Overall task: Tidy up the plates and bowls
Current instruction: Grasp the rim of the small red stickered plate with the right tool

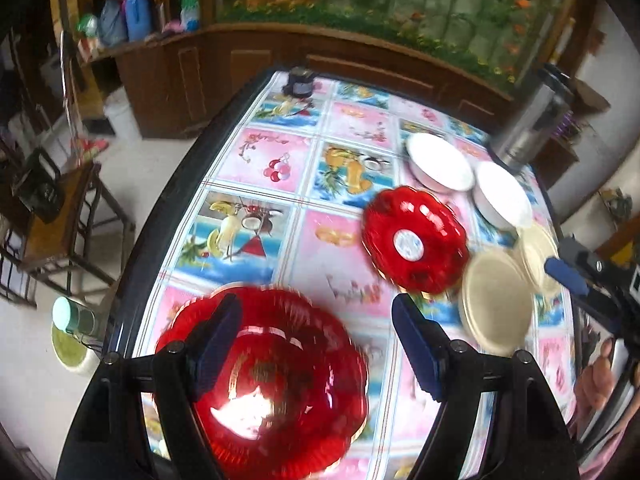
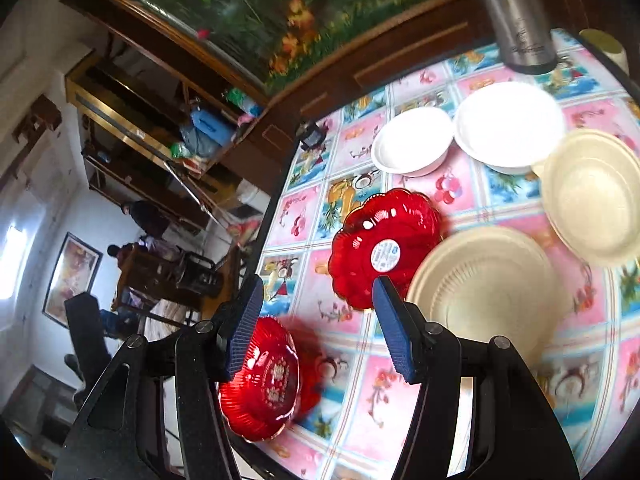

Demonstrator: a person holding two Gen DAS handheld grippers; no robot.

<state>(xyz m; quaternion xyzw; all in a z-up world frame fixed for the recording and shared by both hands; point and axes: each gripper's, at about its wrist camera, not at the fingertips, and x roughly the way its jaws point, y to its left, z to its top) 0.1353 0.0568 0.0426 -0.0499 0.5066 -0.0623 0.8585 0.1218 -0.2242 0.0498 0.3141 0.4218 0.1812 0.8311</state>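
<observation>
Glossy fruit-print tablecloth [image 2: 400,208]; scalloped red plastic plates [image 2: 384,248], smooth round bowls [image 2: 412,140].

near red plate [image 1: 264,380] motion-blurred, partly behind left gripper's finger [image 1: 218,344]; steel flask [image 2: 520,20] top cut off by frame

Each handheld gripper has matte black angular arms joined by round silver-grey screws, ending in flat fingers faced with ribbed dark-blue pads: the left gripper [image 1: 318,344] and the right gripper [image 2: 316,330] look alike. A pink sleeve [image 1: 600,456] shows at the left wrist view's edge.
</observation>
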